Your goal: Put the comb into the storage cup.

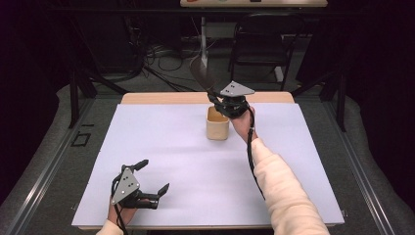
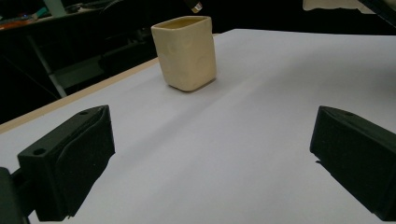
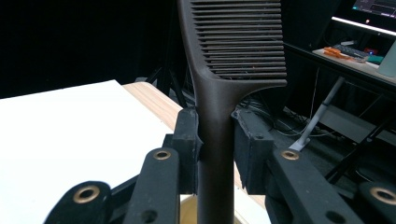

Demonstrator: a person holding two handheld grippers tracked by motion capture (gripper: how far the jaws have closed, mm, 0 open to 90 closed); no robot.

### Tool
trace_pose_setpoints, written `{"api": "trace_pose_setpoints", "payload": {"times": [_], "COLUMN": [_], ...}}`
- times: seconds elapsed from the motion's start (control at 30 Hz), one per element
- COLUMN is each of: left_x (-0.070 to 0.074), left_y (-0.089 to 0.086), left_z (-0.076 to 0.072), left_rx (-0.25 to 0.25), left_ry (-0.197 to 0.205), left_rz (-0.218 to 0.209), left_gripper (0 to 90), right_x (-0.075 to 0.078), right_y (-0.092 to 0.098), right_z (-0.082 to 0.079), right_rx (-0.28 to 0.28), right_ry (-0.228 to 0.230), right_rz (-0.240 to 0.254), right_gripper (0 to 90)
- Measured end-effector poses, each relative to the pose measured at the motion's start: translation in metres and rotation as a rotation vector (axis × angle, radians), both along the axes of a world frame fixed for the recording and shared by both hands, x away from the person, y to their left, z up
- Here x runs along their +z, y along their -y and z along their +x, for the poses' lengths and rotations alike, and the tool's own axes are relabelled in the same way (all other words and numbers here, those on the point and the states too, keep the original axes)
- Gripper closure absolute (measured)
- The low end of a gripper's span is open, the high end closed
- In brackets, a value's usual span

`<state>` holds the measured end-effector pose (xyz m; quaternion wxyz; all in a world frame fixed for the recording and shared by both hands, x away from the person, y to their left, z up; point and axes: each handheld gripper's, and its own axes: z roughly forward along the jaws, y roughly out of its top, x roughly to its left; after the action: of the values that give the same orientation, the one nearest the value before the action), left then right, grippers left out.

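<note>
My right claw (image 3: 215, 140) clamps the black comb (image 3: 233, 56) by its handle, above the cream cup (image 1: 217, 123) near the worktop's (image 1: 161, 147) far edge; my left claw (image 1: 152, 177) gapes empty by the near edge.

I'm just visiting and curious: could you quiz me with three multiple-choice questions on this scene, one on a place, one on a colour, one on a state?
1. Where does the cup stand?
A. on the white sheet
B. on the floor
C. on a chair

2. What colour is the cup?
A. red
B. cream
C. blue

3. How is the right gripper?
A. wide open
B. shut on the comb
C. inside the cup

Answers: 1 A, it rests on the sheet; 2 B, its walls are cream; 3 B, both pads press the comb's handle.
</note>
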<state>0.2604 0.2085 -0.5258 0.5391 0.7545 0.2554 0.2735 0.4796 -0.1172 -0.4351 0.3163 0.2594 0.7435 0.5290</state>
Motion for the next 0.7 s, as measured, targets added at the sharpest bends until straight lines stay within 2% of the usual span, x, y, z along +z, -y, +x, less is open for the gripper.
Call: {"api": "trace_pose_setpoints", "payload": {"times": [0.7], "left_x": [0.000], "left_y": [0.000], "left_z": [0.000], "left_rx": [0.002], "left_ry": [0.002], "left_rz": [-0.001], "left_gripper": [0.0], "right_x": [-0.020], "right_y": [-0.003], "right_z": [0.005], "right_rx": [0.018], "right_ry": [-0.040], "right_rz": [-0.007], "right_gripper": [72.3]}}
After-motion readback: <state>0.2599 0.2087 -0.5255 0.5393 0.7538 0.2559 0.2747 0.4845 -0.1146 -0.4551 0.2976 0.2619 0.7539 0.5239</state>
